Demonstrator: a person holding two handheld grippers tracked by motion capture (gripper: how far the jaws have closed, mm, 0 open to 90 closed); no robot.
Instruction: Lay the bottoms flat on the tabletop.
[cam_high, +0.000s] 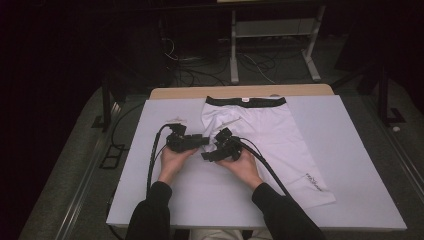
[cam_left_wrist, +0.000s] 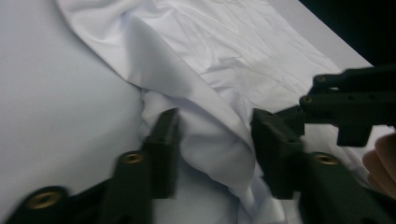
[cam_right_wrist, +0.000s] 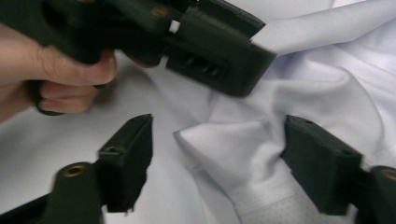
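White stretch-fabric shorts (cam_high: 260, 127) lie flat – both grippers meet at the left leg's hem.
Left gripper (cam_left_wrist: 212, 140) jaws straddle a raised fold, narrowing without pinching it; right gripper (cam_right_wrist: 217, 161) stands wider around the hem corner – ready to lift.

Both grippers meet over the white shorts (cam_high: 270, 132). The left gripper (cam_high: 204, 141) sits just beside the right gripper (cam_high: 209, 155), at the shorts' near-left edge.

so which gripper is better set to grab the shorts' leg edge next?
Left, probably. The left gripper already has a raised fold of the white shorts between its jaws; the right gripper stands wider, the cloth corner loose between its jaws.
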